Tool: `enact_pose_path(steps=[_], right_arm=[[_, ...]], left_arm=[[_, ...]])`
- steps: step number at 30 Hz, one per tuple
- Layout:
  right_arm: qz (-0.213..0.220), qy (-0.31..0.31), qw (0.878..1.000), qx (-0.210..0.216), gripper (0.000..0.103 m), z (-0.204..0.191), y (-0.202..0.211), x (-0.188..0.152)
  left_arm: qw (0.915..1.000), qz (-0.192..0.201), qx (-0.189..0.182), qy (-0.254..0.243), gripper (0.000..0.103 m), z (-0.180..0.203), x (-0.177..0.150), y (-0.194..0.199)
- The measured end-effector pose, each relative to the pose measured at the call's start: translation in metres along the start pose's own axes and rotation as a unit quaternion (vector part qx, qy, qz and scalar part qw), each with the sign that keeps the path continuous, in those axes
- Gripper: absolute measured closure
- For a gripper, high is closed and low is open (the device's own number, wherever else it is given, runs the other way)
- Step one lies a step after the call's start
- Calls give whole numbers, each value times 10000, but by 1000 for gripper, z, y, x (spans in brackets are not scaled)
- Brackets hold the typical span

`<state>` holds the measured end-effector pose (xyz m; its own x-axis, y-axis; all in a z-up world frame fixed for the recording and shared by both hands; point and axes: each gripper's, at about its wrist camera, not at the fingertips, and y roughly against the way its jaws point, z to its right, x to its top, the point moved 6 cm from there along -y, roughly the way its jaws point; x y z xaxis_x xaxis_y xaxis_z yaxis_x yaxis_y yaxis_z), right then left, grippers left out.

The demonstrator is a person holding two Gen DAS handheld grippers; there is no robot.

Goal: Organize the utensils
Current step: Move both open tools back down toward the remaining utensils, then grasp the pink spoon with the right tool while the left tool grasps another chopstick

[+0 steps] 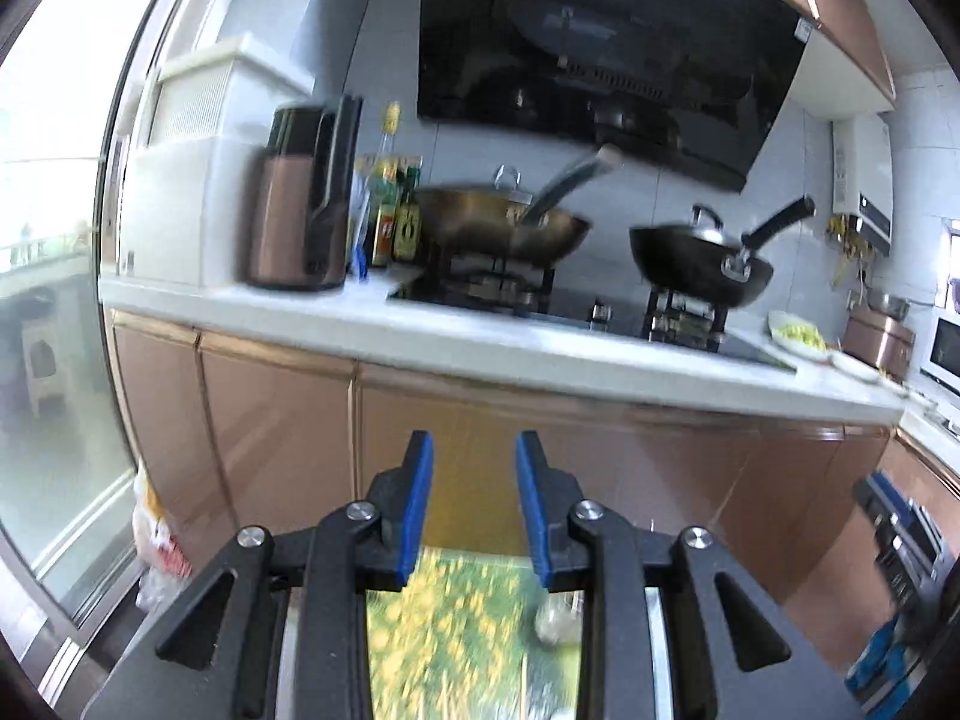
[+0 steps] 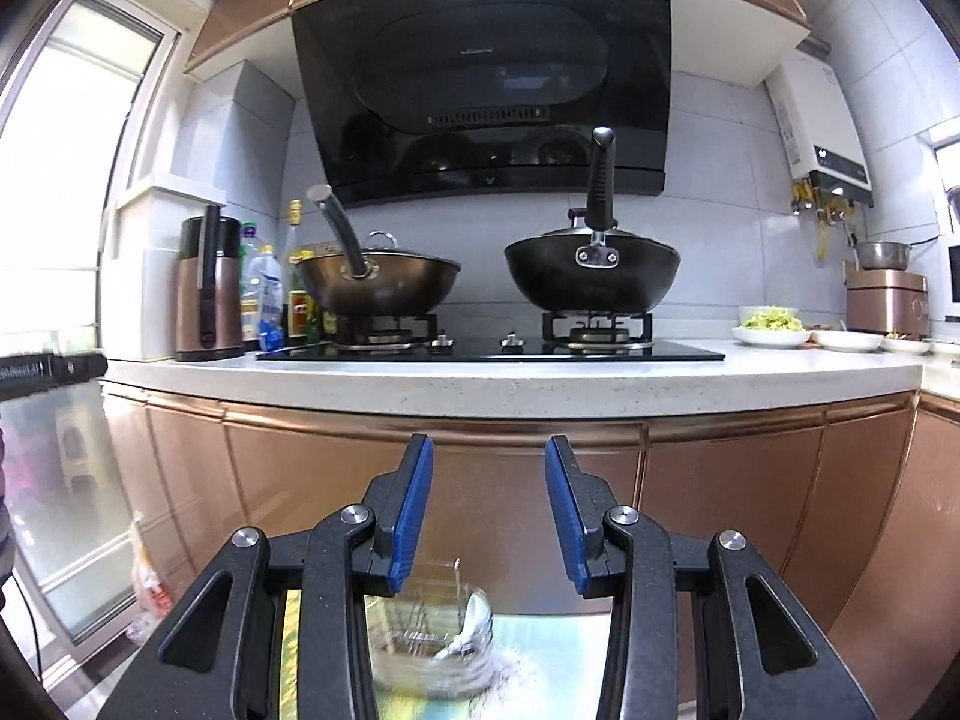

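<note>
My left gripper (image 1: 474,456) is open and empty, raised in front of the copper cabinet doors. My right gripper (image 2: 489,462) is open and empty too, level with the cabinet below the stove. Low between the right fingers I see a clear glass container (image 2: 441,654) holding a white spoon and thin metal utensils, blurred, on a patterned surface. In the left wrist view a blurred yellow-green patterned surface (image 1: 450,630) lies below the fingers, with a small clear object (image 1: 555,618) on it. The right gripper's body shows at the left view's right edge (image 1: 900,546).
A white countertop (image 2: 510,384) carries a black gas hob with a bronze wok (image 2: 378,285) and a black wok (image 2: 591,276). A copper kettle (image 2: 207,288), bottles, plates of greens (image 2: 771,324) and a rice cooker stand there. A glass door is at left.
</note>
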<state>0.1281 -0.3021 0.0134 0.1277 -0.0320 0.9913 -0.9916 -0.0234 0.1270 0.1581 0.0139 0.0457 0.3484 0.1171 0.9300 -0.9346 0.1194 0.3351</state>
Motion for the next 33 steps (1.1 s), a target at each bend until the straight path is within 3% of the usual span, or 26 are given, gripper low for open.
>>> enact_pose_path(steps=[9,13,16,19,23,29,33], right_arm=[[-788,-77,9966,241,68,16,19,-36],[-1269,-167,9914,288,70,29,13,-67],[-1703,-240,9843,389,72,35,1,-96],[-2242,-448,9716,614,73,40,-17,-130],[-3062,-665,9447,973,74,41,-48,-186],[-3818,-958,9084,1411,74,40,-90,-246],[-4094,-954,8938,1559,74,34,-110,-270]], left_arm=[[9909,-1338,-135,98,76,-38,-72,-11],[9786,-2037,-251,140,76,-44,-117,-33],[9639,-2634,-344,201,76,-43,-152,-58],[9491,-3111,-441,211,76,-39,-182,-80],[9301,-3636,-490,168,76,-32,-213,-110],[9046,-4237,-414,213,76,-29,-242,-156],[8866,-4606,-346,250,76,-30,-257,-186]])
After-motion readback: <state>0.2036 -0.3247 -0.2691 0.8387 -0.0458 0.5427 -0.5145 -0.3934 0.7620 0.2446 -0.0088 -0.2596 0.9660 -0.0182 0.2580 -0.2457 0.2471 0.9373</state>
